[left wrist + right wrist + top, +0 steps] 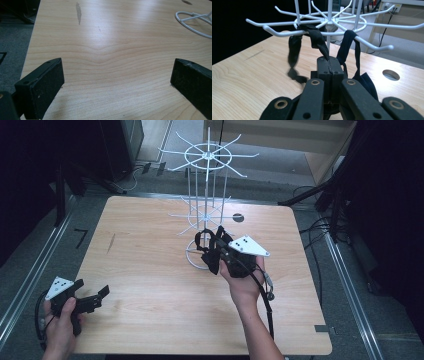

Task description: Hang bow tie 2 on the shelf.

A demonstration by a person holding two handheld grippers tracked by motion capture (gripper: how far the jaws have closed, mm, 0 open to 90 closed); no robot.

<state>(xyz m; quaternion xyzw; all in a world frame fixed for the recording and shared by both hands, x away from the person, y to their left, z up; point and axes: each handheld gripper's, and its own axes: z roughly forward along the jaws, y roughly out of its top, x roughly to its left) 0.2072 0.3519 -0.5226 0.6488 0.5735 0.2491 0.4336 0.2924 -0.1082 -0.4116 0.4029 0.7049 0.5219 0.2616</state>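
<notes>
From the high view we see a wooden tabletop [150,285] with a white wire rack [206,200] standing at its far middle, two tiers of hooks fanning out from a central pole. Our right tongs [216,251] sit just in front of the rack's round base, and a black cloth [209,251] hangs between the lower hooks and the tongs. Our left tongs [95,296] rest near the left near corner of the tabletop, well apart from the rack, jaws spread wide with nothing in them. A dark round hole [238,217] shows in the tabletop to the right of the rack.

In the left gripper view we look along the left tongs [116,80], the two black pads standing far apart over bare wood. The rack's white base ring [193,23] curves at the far right, and a grey smear [78,12] marks the wood at the far left.

In the right gripper view we see the right tongs [329,66] pressed together on a strip of the black cloth [318,41]. That strip runs up from the jaws and loops over a hook of the rack [329,22]. Another strip drapes over a hook to the right, and a twisted end dangles to the left, above the tabletop. The round hole [391,74] lies to the right.
</notes>
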